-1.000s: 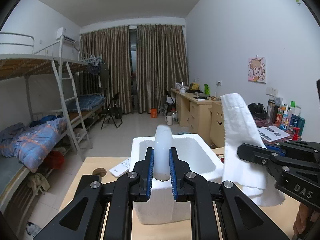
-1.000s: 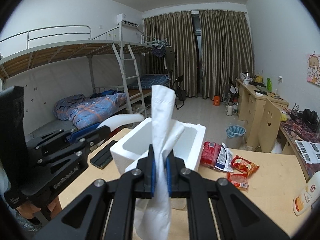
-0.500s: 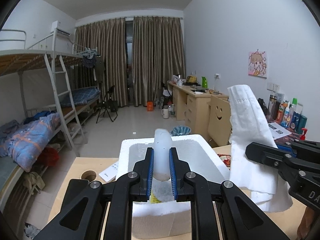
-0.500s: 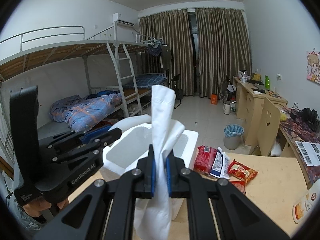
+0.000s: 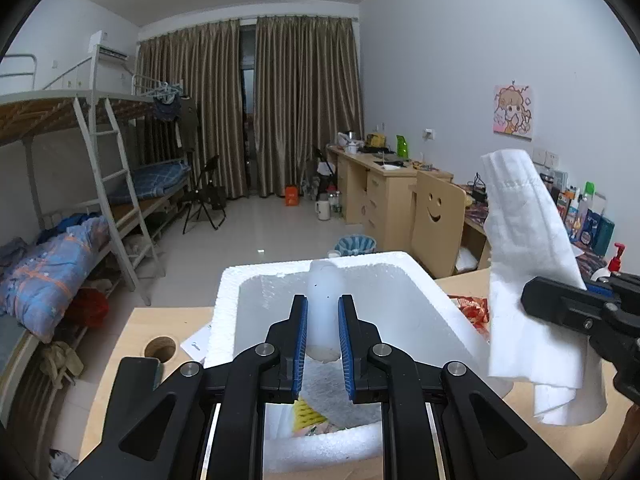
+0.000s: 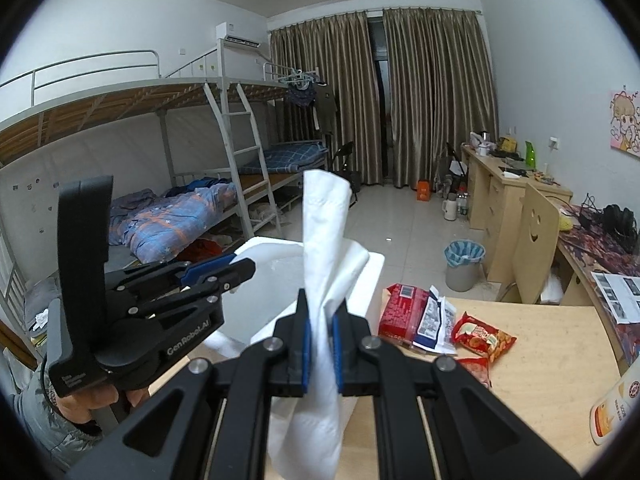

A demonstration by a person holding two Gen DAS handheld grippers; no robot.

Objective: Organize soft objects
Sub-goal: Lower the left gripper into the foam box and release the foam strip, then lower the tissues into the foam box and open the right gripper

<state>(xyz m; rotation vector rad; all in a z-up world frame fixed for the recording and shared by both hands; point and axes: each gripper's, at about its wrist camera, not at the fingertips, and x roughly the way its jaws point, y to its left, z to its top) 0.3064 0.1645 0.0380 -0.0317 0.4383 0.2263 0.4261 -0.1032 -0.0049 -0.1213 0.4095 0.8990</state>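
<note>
Left wrist view: the left gripper [image 5: 323, 334] is hovering over a white foam box [image 5: 448, 304] on the bench [image 5: 132, 332], its jaws pinching a pale, soft roll [image 5: 325, 312] above the box's cavity. Something yellow is lying inside the box, partly hidden. At right, the right gripper [image 5: 560, 300] is holding up a white tissue [image 5: 524, 264].

Right wrist view: the right gripper's jaws are pressed together on the tissue, which is drooping below them, just beside the box's near rim. Snack packets [image 6: 420, 314] are lying on the bench beyond.

The step in hand looks like dropping both soft things into the box; next, lowering and releasing them there.
</note>
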